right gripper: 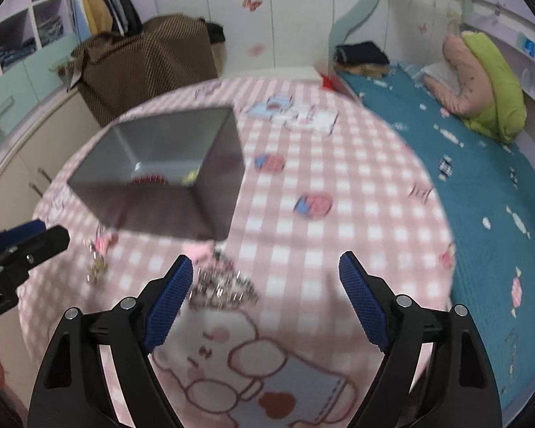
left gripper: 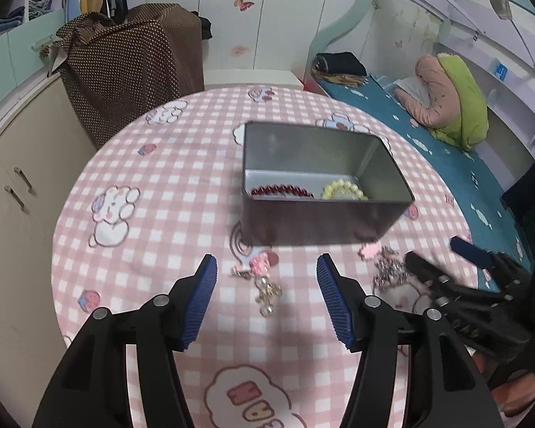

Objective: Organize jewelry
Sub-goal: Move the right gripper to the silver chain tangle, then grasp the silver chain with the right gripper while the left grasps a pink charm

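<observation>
Hovering left hand-held gripper [left gripper: 266, 271], jaws open, astride pink charm [left gripper: 256, 274] on tabletop [left gripper: 142, 221] | right hand-held gripper [right gripper: 265, 271] open, empty, beside silver chain pile [right gripper: 221, 289] | tin [left gripper: 314, 214] close, bracelets inside, short carry

The left gripper [left gripper: 266, 267] points forward and downward, with its two black arms spread and its blue ribbed pads [left gripper: 200, 303] facing each other across a clear gap. Nothing is gripped between them. The right gripper [right gripper: 265, 267] takes a similar downward tilt, and its jaws stand wider apart than those of the left; its blue pads [right gripper: 169, 303] press on nothing. In the left wrist view, the right gripper enters from the lower right edge, its fingers directed toward the left. In the right wrist view, the left gripper enters from the left edge, its tips directed toward the right.
</observation>
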### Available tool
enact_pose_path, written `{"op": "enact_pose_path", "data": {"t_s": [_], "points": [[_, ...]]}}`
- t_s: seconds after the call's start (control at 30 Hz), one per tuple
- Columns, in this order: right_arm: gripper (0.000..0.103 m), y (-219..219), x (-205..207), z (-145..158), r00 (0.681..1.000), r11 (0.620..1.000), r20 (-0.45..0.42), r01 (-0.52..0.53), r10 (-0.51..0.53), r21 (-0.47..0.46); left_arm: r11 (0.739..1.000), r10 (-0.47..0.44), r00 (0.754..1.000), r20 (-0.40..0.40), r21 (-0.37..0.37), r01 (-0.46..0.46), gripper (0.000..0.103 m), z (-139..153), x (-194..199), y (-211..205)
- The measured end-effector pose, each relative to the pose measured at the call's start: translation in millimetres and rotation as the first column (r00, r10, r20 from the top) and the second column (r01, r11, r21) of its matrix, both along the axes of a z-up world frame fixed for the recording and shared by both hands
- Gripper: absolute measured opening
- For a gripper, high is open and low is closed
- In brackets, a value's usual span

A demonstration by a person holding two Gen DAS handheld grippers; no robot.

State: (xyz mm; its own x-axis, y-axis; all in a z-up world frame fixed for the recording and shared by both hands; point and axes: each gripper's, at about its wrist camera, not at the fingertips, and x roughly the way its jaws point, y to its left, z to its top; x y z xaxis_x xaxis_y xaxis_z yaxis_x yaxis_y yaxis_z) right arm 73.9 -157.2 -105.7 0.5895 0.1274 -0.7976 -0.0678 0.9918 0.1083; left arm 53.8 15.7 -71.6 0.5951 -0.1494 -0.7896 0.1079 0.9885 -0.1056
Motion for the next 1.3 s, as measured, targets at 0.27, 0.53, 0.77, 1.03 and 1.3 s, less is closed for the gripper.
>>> {"op": "enact_pose_path", "data": {"t_s": [0.27,0.53,0.77,1.03,1.3], "points": [[0.081,21,-5,-20,0.997,0.998,-0.03,-0.069,0.069,0.0,0.999,-0.032,0.998,-0.047,-0.002,0.032,0.056,-16,-9,-11],[0.07,35,-8,-22,0.992,0.991,0.034,-0.115,0.118,-0.067,1.0,-0.028,0.997,-0.078,-0.004,0.028,0.06,-27,-9,-14],[0.022,26,-7,-18,0.99,0.99,0.046,-0.135,0.137,-0.036,0.999,-0.033,0.995,-0.096,-0.002,0.033,0.06,-33,-5,-22],[0.017,-8,-8,-16,0.998,0.998,0.04,-0.059,0.057,0.026,0.997,-0.08,0.991,-0.109,-0.011,0.079,0.06,-34,7,-49],[0.009,-45,-9,-8,0.998,0.998,0.068,0.013,-0.018,0.069,0.995,-0.102,0.987,-0.122,-0.01,0.102,0.06,-44,26,-79]]}}
